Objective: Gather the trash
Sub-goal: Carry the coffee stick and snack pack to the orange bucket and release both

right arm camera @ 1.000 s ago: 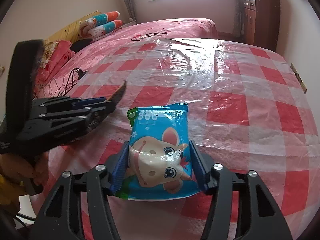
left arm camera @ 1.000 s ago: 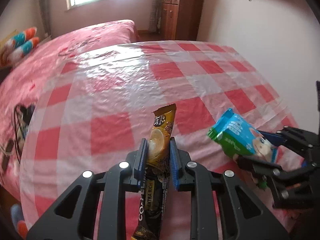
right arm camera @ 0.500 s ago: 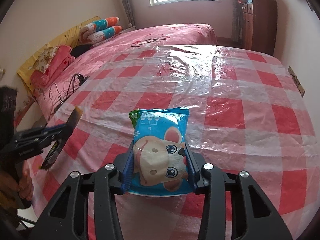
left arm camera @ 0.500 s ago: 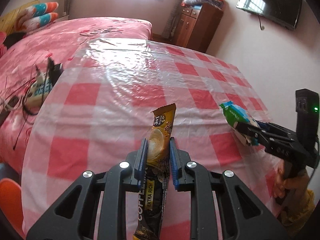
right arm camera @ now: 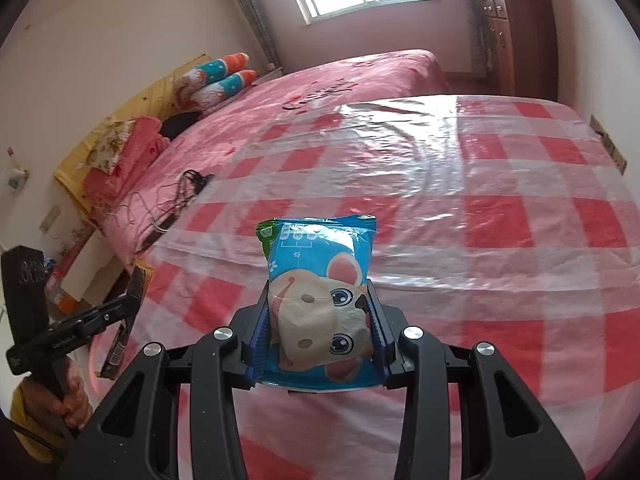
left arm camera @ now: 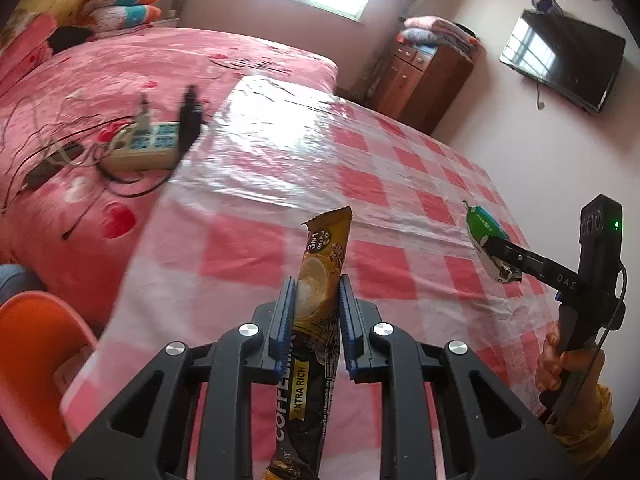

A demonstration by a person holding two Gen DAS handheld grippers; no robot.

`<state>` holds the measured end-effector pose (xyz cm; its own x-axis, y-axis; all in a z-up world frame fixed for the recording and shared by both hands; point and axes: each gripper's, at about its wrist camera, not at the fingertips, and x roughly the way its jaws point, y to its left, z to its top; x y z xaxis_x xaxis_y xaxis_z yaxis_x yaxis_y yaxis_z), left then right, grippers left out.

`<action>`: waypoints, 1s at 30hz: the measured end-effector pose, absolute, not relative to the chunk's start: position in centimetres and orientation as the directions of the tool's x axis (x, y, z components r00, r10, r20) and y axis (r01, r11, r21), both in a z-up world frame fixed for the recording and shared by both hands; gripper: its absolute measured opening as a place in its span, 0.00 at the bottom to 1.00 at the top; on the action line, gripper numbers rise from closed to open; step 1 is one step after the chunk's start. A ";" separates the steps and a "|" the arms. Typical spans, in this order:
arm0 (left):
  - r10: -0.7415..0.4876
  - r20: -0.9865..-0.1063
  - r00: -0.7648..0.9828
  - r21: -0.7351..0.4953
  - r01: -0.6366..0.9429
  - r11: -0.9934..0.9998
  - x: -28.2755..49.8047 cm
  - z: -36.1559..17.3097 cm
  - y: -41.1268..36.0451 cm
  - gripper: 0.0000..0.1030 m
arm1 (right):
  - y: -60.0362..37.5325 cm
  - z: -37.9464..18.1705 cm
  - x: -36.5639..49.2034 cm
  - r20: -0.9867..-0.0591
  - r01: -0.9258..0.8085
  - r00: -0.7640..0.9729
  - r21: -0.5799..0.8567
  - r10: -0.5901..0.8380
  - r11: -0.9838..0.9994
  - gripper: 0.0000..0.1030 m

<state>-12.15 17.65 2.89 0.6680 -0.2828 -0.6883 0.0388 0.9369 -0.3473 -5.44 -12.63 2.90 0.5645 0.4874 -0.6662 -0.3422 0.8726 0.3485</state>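
- Red-and-white checked counter (left arm camera: 380, 184) under clear plastic, pink bed (left arm camera: 120, 64) along its left edge.
- Left hand-held gripper (left arm camera: 316, 312) clamped on coffee sachet (left arm camera: 320, 280), held above counter's near edge.
- Right hand-held gripper (right arm camera: 320, 320) clamped on blue wet-wipe pack (right arm camera: 320, 276), above near edge.

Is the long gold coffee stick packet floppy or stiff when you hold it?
Probably fairly stiff: the long gold coffee stick packet stands straight above the left gripper without drooping. Likely light, since a narrow pinch holds it. Its glossy wrapper might slip.
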 end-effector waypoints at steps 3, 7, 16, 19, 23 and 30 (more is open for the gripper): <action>-0.269 -0.679 0.683 -0.361 0.007 0.932 -13.3 3.1 19.6 0.22 | -11.0 2.9 -5.7 -0.662 -0.367 0.523 0.394 0.537 0.843 0.41; -0.240 -0.672 0.700 -0.372 -0.039 0.928 -15.0 3.4 22.0 0.22 | -7.9 3.1 -6.4 -0.664 -0.411 0.464 0.425 0.587 0.806 0.41; -0.149 -0.675 0.723 -0.398 -0.187 0.898 -19.0 2.5 29.0 0.22 | -0.2 4.2 -8.4 -0.658 -0.523 0.337 0.464 0.673 0.715 0.41; -0.118 -0.683 0.721 -0.405 -0.239 0.883 -20.1 1.7 31.1 0.22 | 3.3 4.5 -9.1 -0.662 -0.568 0.281 0.469 0.695 0.676 0.41; -0.088 -0.694 0.714 -0.416 -0.298 0.859 -21.5 0.2 33.6 0.22 | 7.5 4.4 -10.2 -0.672 -0.623 0.223 0.459 0.706 0.634 0.41; -0.053 -0.714 0.698 -0.434 -0.381 0.816 -23.1 -2.3 37.0 0.22 | 14.3 4.0 -12.4 -0.697 -0.712 0.128 0.431 0.706 0.555 0.41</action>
